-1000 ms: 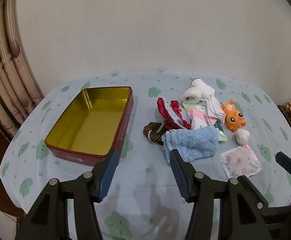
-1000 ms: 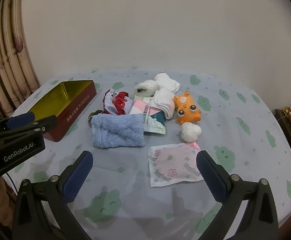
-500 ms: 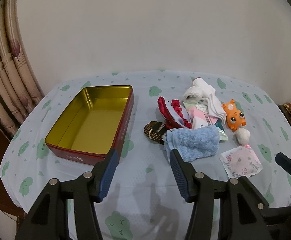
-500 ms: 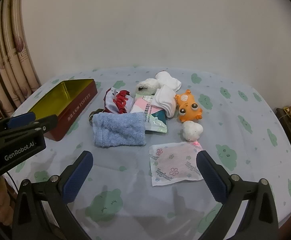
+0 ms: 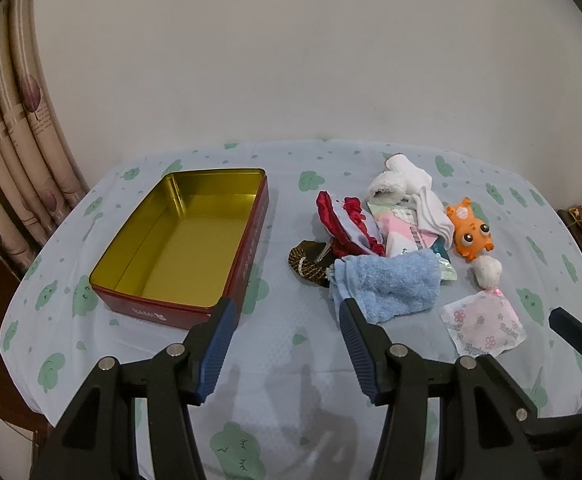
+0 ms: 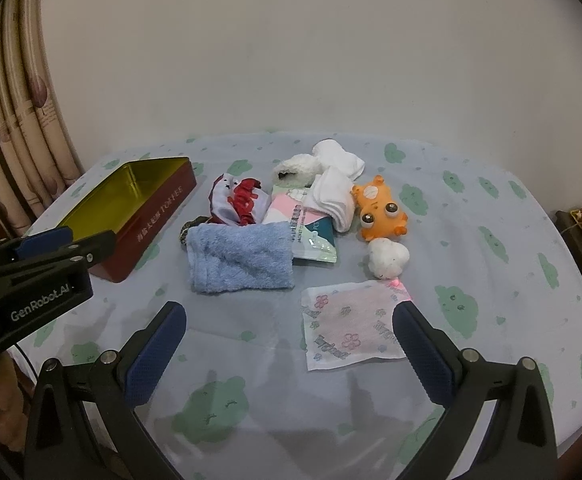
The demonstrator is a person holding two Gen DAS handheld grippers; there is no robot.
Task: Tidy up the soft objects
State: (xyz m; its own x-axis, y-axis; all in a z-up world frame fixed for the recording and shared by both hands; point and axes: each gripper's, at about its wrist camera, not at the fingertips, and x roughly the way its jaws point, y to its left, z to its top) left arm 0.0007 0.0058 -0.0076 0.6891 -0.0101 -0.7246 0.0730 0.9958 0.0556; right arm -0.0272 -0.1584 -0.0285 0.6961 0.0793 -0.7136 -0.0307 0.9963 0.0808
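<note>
Blue towel (image 5: pixel 387 284) just beyond the wide, empty left gripper (image 5: pixel 287 312).

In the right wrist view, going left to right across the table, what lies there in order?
left gripper → red tin → blue towel → floral packet → orange toy. The red ruffled cloth, tissue pack, white socks and white ball overlap these in position, so they are left out.
</note>
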